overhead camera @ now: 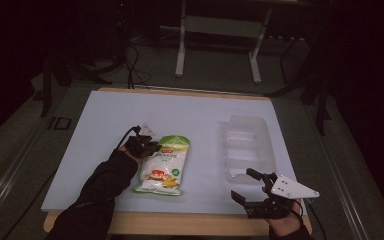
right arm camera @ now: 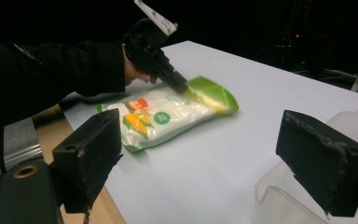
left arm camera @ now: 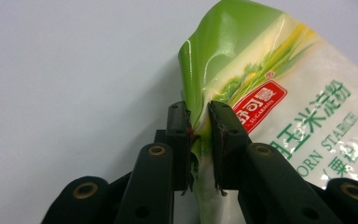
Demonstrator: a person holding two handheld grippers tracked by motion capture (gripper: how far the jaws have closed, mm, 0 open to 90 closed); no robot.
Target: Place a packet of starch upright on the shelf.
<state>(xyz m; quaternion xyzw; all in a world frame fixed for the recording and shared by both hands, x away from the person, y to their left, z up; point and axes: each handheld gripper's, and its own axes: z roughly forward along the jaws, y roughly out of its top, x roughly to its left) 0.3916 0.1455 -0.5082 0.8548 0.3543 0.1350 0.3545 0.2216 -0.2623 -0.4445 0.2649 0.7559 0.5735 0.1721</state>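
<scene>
A green and white corn starch bag (overhead camera: 162, 165) lies flat on the white board (overhead camera: 105, 115), left of centre. My left gripper (overhead camera: 150, 146) is shut on the bag's green top edge (left arm camera: 193, 93), which is creased and lifted between the jaws. The same bag (right arm camera: 168, 112) lies across the table in the right gripper view, with the left gripper (right arm camera: 179, 86) at its green end. My right gripper (overhead camera: 244, 185) hovers open near the board's front right, jaws wide apart with nothing between them.
A clear plastic tray (overhead camera: 247, 145) sits on the right half of the board, just beyond the right gripper; its rim (right arm camera: 279, 196) is close to the right jaw. The wooden table edge (overhead camera: 180, 222) runs along the front. A white table frame (overhead camera: 220, 30) stands on the floor behind.
</scene>
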